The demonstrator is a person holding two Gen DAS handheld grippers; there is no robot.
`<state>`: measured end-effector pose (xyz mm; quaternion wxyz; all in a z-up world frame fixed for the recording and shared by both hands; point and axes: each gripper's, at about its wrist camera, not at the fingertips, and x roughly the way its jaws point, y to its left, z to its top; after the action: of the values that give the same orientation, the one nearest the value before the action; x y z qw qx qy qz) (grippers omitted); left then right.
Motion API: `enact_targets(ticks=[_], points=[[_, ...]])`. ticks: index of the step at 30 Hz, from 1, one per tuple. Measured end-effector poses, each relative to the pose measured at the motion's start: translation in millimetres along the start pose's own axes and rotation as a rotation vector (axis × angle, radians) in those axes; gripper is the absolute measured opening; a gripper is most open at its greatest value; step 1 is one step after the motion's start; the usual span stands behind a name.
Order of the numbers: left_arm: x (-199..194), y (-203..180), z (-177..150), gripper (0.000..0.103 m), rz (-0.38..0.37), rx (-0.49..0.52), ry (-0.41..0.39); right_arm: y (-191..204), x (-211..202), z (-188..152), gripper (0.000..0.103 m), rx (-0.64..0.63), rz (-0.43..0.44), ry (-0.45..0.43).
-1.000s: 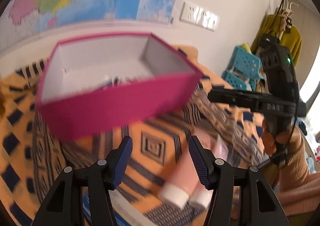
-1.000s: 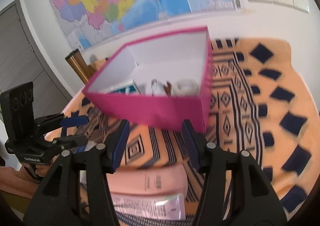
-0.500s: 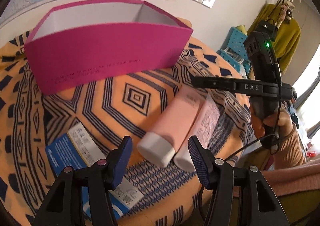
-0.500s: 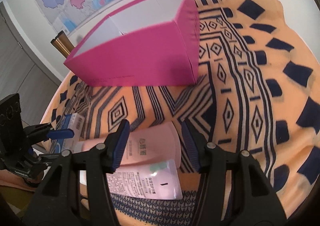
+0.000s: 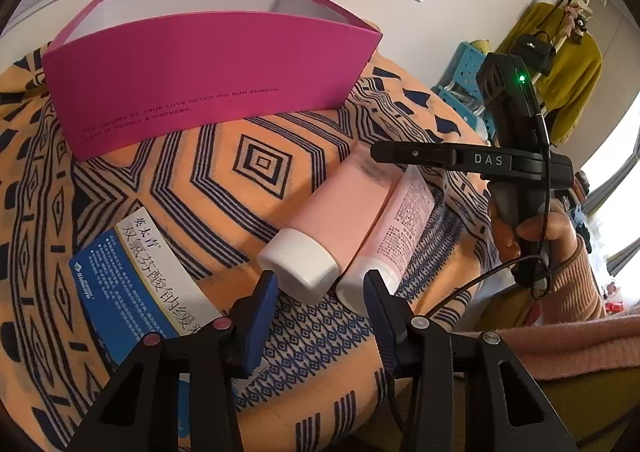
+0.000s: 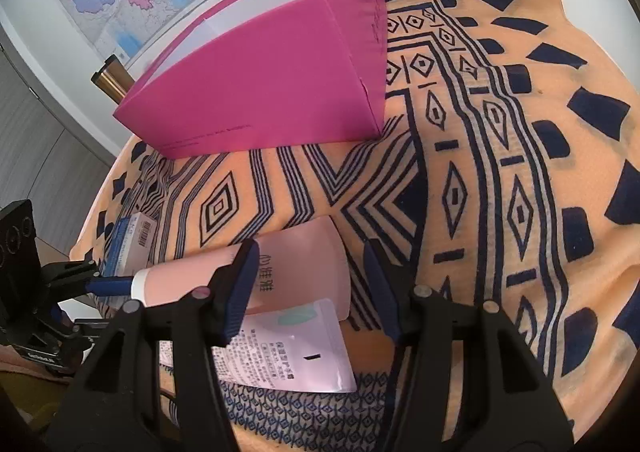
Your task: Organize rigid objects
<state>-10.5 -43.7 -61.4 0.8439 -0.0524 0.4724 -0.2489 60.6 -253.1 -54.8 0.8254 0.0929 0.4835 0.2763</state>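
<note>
Pink tube (image 5: pixel 340 207) lies on the blanket (image 5: pixel 224 187) beside a paler tube (image 5: pixel 400 228), long axis pointing toward the left gripper (image 5: pixel 320 294), whose empty jaws gape just before its white cap (image 5: pixel 298 266); right gripper (image 6: pixel 308 284) hovers open at the crimped end.

Left wrist view sits low and close over the patterned cloth (image 5: pixel 260 159), facing the wall past the pink tube (image 5: pixel 340 207) to the magenta box (image 5: pixel 208 71). Right wrist view comes in from the other side — same tube (image 6: pixel 296 272), same box (image 6: pixel 272 91), same cloth (image 6: pixel 500 171) — also near, angled down, each catching the other device.
</note>
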Motion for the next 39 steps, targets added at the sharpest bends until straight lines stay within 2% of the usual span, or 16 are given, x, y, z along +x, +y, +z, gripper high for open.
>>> enact_targets(ticks=[5, 9, 15, 27, 39], points=[[3.8, 0.6, 4.1, 0.042, 0.000, -0.010, 0.001, 6.0, 2.4, -1.2, 0.057, -0.019, 0.015, 0.009], [4.2, 7.7, 8.5, 0.042, 0.000, -0.038, -0.002, 12.1, 3.9, -2.0, 0.059, -0.039, -0.007, 0.008], [6.8, 16.3, 20.0, 0.042, 0.054, -0.042, -0.020, 11.4, 4.7, 2.2, 0.059, -0.018, 0.008, -0.007], [15.8, 31.2, 37.5, 0.042, 0.094, -0.062, -0.035, 11.5, 7.8, 12.1, 0.059, -0.002, 0.029, -0.027], [-3.7, 31.0, 53.8, 0.043, 0.099, -0.040, -0.097, 21.5, -9.5, 22.9, 0.059, -0.028, 0.031, -0.080]])
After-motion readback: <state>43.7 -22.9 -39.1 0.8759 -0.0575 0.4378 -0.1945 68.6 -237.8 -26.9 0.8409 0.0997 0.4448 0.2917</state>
